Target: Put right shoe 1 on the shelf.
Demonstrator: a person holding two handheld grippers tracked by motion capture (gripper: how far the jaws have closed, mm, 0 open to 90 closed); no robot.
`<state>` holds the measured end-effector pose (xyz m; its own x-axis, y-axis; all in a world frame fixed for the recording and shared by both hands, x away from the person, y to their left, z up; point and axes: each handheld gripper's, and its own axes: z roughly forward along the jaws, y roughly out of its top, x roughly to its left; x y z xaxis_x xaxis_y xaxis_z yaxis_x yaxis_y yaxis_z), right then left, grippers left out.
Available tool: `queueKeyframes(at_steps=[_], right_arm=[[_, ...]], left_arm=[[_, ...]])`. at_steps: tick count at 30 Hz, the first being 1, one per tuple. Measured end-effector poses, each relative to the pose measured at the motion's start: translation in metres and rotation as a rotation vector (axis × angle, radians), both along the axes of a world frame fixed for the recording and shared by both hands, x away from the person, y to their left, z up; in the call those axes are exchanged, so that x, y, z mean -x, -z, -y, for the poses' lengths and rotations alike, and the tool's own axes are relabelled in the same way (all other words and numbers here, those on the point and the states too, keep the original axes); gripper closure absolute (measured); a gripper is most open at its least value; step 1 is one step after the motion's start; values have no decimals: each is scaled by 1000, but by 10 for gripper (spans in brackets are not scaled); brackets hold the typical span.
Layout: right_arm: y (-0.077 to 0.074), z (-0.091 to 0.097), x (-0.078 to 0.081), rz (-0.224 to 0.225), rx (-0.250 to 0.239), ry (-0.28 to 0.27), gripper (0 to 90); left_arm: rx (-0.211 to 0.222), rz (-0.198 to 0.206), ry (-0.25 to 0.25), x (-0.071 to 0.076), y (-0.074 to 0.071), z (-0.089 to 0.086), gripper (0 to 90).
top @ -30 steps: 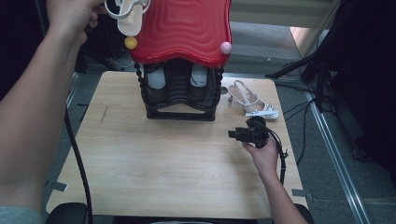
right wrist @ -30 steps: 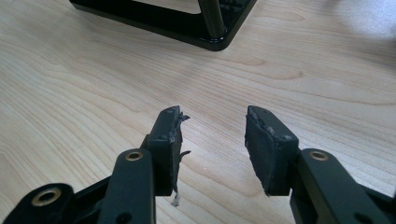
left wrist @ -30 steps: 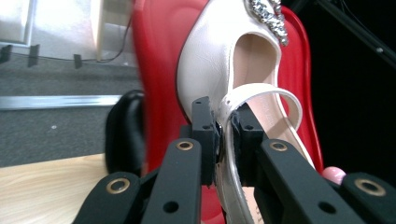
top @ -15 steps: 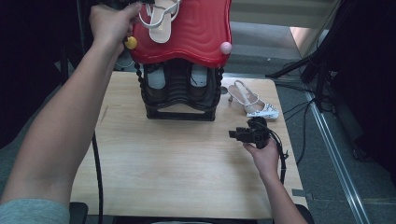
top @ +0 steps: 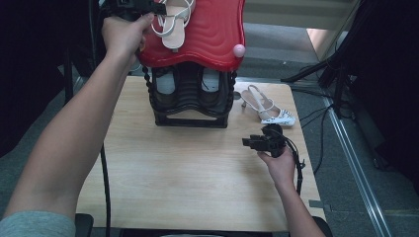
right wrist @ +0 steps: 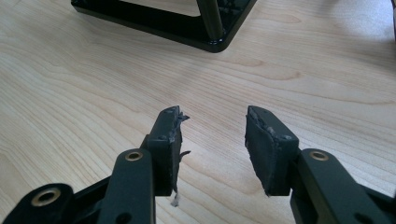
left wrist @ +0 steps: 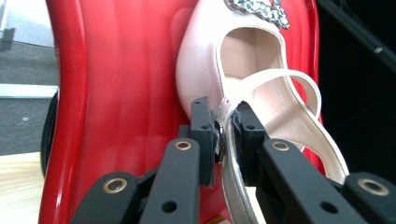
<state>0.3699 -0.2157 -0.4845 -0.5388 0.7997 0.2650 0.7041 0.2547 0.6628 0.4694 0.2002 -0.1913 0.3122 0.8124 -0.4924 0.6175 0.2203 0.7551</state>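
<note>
The wooden table (top: 188, 182) carries a black rack (top: 190, 98) with a red wavy top (top: 207, 39); on this red top lies a pale sandal (top: 174, 24), and a second white sandal (top: 267, 106) lies on the table just right of the rack. The left claw (left wrist: 223, 126) is narrow and has just been opening a little, with the sandal's heel strap between its pads; the right claw (right wrist: 212, 135) stands wide and holds nothing, low over the bare table near the rack's foot.
</note>
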Motion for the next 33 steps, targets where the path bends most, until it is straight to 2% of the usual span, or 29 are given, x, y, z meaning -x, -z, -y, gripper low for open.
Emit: queueKeyframes(at_steps=[7,9,12,16,20,23,25,27,29,30,32,33], right_arm=[[0,-1,0,-3,4,-1,568],[0,-1,0,-4,3,2,566],[0,0,0,-5,2,5,566],[0,0,0,-5,3,5,566],[0,0,0,-4,5,6,566],[0,1,0,-4,7,6,566],[1,1,-1,-5,7,7,566],[0,1,-1,-5,7,7,567],[0,1,-1,-2,8,6,567],[0,1,0,-5,8,8,567],[1,1,-1,-5,9,7,566],[1,1,-1,-6,8,8,567]], left_arm=[[-34,-16,19,0,-4,2,782],[-30,-19,24,0,-5,2,754],[-55,-25,29,-1,-8,2,739],[-52,-21,34,0,-13,0,679],[-97,-15,33,2,-19,0,664],[-88,-30,52,3,-23,-4,651],[-100,-24,52,4,-26,-6,644],[-106,-36,70,5,-29,-8,624],[-111,-24,75,8,-33,-10,613],[-97,-3,68,10,-35,-14,608],[-68,1,77,11,-40,-18,569],[-77,0,73,12,-43,-20,565]])
